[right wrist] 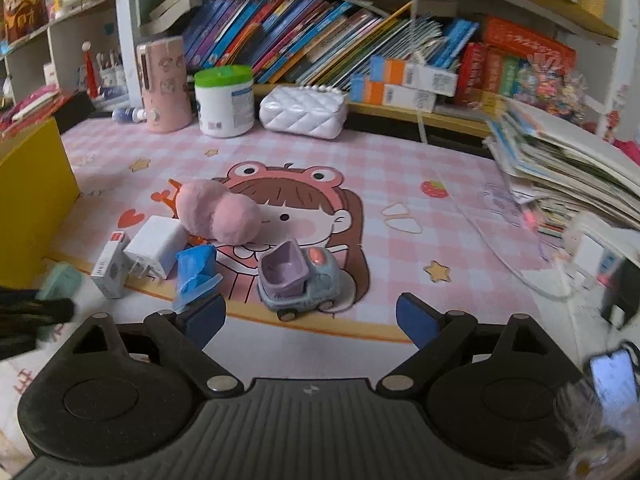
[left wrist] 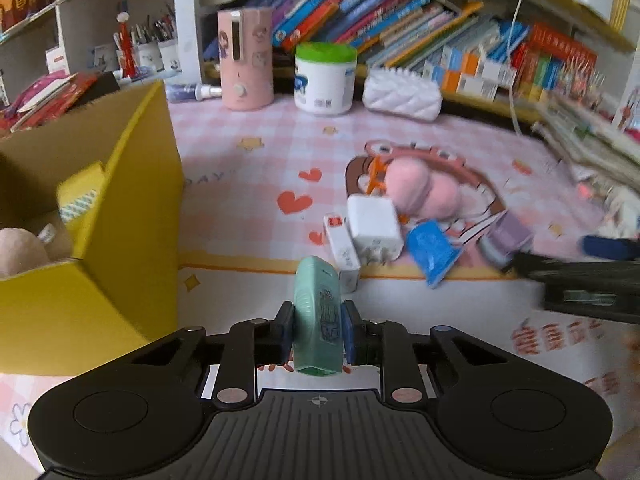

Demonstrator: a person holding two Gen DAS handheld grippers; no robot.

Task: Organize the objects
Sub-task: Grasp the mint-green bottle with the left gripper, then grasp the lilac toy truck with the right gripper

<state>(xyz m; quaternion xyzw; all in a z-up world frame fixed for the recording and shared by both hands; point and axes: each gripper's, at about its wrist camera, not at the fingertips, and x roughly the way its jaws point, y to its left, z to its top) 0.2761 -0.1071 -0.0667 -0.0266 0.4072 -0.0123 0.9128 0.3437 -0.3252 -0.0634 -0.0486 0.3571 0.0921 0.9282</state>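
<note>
My left gripper (left wrist: 318,330) is shut on a mint green case (left wrist: 318,312), held upright above the mat's near edge, just right of the yellow cardboard box (left wrist: 120,240). The case also shows blurred in the right wrist view (right wrist: 60,284). My right gripper (right wrist: 310,316) is open and empty, a little short of the toy truck (right wrist: 298,280). On the mat lie a white charger (right wrist: 158,250), a small white box (right wrist: 110,268), a blue packet (right wrist: 196,270) and a pink plush (right wrist: 218,214).
A plush toy (left wrist: 20,252) lies inside the yellow box. At the back stand a pink canister (right wrist: 164,84), a green-lidded tub (right wrist: 225,98) and a white quilted pouch (right wrist: 302,110) below shelves of books. A paper stack (right wrist: 568,168) and a phone (right wrist: 614,376) are at the right.
</note>
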